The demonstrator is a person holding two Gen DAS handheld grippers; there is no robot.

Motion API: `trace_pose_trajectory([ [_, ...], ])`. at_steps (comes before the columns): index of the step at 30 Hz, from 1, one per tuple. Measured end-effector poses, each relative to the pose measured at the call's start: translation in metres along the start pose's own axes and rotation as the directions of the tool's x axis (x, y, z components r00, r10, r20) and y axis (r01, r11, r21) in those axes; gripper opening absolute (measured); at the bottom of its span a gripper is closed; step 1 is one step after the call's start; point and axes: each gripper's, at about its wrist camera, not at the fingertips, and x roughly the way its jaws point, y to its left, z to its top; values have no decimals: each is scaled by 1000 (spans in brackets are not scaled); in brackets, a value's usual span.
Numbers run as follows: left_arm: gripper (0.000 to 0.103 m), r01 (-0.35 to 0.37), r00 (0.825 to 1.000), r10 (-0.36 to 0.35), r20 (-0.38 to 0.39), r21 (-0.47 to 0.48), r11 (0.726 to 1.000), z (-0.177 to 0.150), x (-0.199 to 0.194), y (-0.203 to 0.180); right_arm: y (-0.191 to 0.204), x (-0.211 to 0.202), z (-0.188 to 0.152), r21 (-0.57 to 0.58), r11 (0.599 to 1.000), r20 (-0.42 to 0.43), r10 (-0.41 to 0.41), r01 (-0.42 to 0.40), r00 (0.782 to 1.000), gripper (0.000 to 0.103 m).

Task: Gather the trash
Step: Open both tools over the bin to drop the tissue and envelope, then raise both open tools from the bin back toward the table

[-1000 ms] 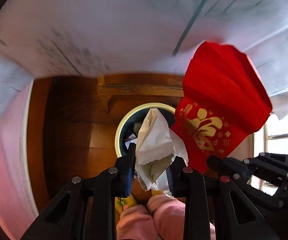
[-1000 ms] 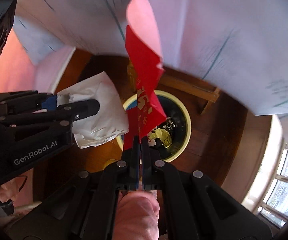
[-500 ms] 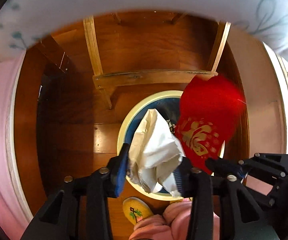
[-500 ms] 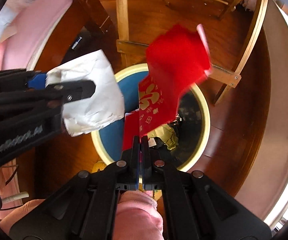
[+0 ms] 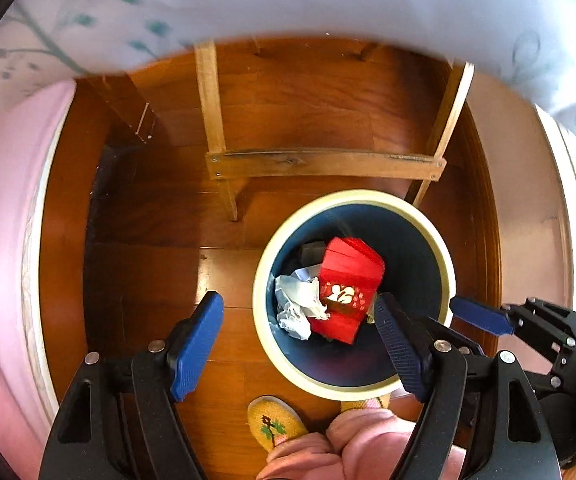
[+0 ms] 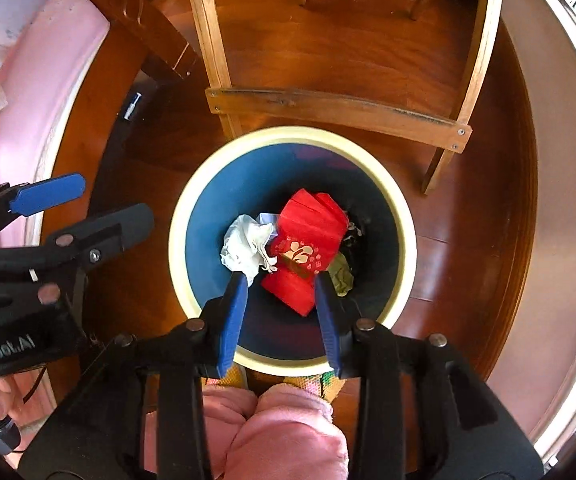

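A round bin with a cream rim (image 5: 446,264) (image 6: 406,220) and blue inside stands on the wood floor. A red envelope with gold print (image 5: 348,292) (image 6: 308,246) and a crumpled white paper (image 5: 300,304) (image 6: 246,246) lie inside it on other trash. My left gripper (image 5: 300,320) is open and empty above the bin's left side. My right gripper (image 6: 280,288) is open and empty above the bin's near side. The right gripper also shows at the right of the left wrist view (image 5: 480,318), and the left gripper at the left of the right wrist view (image 6: 88,204).
A wooden chair frame (image 5: 324,162) (image 6: 336,106) stands just beyond the bin. A pink bed edge (image 5: 4,208) (image 6: 28,92) runs along the left. Yellow slippers (image 5: 274,420) and pink trouser legs (image 6: 284,428) are below the bin. A white patterned cloth (image 5: 288,0) hangs above.
Both grippers opened. The white paper and the red envelope dropped from them into the bin. Both grippers have moved down and in over the bin.
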Motion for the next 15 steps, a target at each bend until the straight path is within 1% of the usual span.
trace_pose_trajectory([
  [5,79,-13,1000,13,7,-16,1000,-5,-28,8,9,-31,-4,21,1000,24,-2,1,1000,32],
  [8,79,-9,1000,9,-3,-25,1000,-10,-53,10,16,-55,-8,39,999,30,-3,2,1000,32],
  [12,79,-11,1000,11,-7,-12,1000,-14,-99,9,25,-98,-11,58,998,38,-2,0,999,32],
  [15,79,-10,1000,10,6,-2,1000,-14,-143,8,35,-138,-11,61,998,56,7,-10,998,31],
])
